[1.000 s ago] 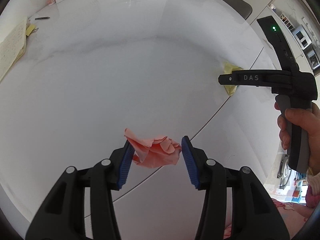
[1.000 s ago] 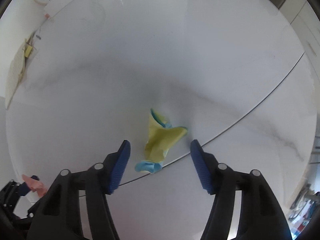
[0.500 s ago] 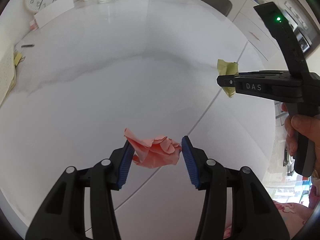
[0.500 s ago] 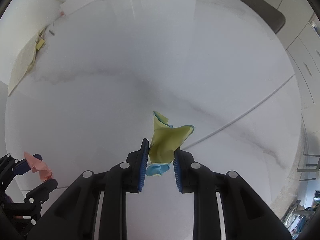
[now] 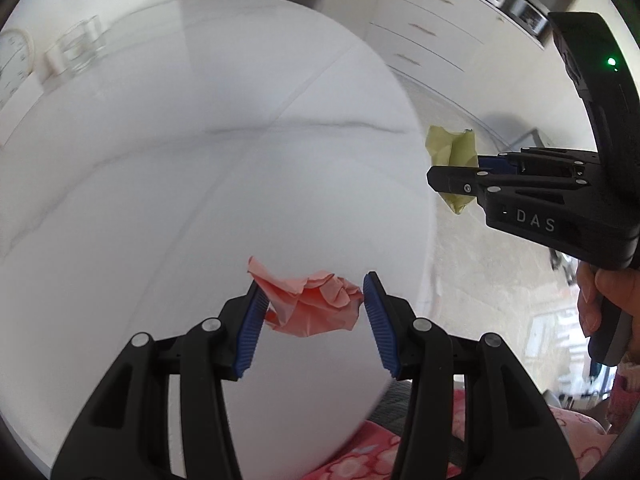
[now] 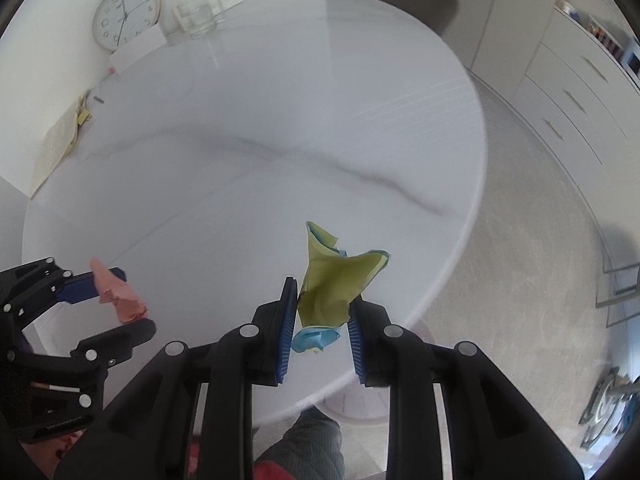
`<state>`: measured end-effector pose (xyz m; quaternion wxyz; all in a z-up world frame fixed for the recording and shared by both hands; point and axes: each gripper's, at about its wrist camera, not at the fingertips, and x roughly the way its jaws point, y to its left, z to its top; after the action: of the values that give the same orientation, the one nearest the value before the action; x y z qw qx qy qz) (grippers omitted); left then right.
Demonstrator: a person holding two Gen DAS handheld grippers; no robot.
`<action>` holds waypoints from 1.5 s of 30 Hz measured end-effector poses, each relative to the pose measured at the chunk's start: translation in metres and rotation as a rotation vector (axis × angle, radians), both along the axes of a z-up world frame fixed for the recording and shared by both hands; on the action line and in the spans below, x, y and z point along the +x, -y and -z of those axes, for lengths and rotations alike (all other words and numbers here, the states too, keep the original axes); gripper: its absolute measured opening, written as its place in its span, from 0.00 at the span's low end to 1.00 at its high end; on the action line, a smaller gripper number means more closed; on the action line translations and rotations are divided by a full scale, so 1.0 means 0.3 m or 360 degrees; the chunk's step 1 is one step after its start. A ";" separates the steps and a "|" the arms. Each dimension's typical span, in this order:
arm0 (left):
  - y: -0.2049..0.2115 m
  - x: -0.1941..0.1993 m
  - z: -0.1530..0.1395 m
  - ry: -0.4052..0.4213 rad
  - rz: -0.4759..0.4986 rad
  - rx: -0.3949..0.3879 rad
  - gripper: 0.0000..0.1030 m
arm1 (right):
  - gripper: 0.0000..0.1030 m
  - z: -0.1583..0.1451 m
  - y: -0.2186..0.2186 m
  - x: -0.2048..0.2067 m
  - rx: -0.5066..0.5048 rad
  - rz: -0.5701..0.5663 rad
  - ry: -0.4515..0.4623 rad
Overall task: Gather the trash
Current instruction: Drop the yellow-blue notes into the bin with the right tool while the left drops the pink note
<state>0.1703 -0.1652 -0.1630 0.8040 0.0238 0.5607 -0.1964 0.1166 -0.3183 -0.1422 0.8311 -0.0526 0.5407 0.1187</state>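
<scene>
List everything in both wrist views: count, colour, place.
pink paper wad: 1, pink, between the left gripper's pads
yellow-and-blue paper wad: 1, yellow-green with blue, clamped in the right gripper
table: 1, white marble, round
clock: 1, white face, table's far edge
glass: 1, clear, beside clock
notebook: 1, cream, table's left edge
chair: 1, grey-brown, behind table
drawer cabinet: 1, white, right
left gripper: black, blue pads
right gripper: black, blue pads

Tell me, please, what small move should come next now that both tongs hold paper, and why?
Probably carry both pieces off the table toward a bin, though none is in view. The left tongs grip the pink crumpled paper and the right tongs grip the yellow-green and blue paper, both lifted clear of the white table.
</scene>
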 end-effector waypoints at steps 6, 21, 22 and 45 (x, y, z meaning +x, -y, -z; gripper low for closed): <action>0.294 -0.064 0.016 -0.0027 0.0229 0.0044 0.46 | 0.26 -0.007 0.233 -0.111 0.0048 0.0060 0.0046; 0.782 -0.133 0.331 -0.0283 0.0554 0.0373 0.46 | 0.26 0.122 0.651 -0.243 0.0182 0.0359 -0.0001; 0.806 -0.132 0.367 -0.0305 0.0565 0.0400 0.46 | 0.26 0.132 0.657 -0.242 0.0188 0.0369 -0.0011; 0.699 -0.202 0.157 -0.0143 0.0447 0.0373 0.87 | 0.26 0.257 0.686 -0.242 0.0263 0.0307 -0.0076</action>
<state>0.1096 -0.3750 -0.2100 0.7347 0.1865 0.6062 -0.2409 0.0440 -0.5241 -0.2194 0.8272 0.0711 0.5512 0.0835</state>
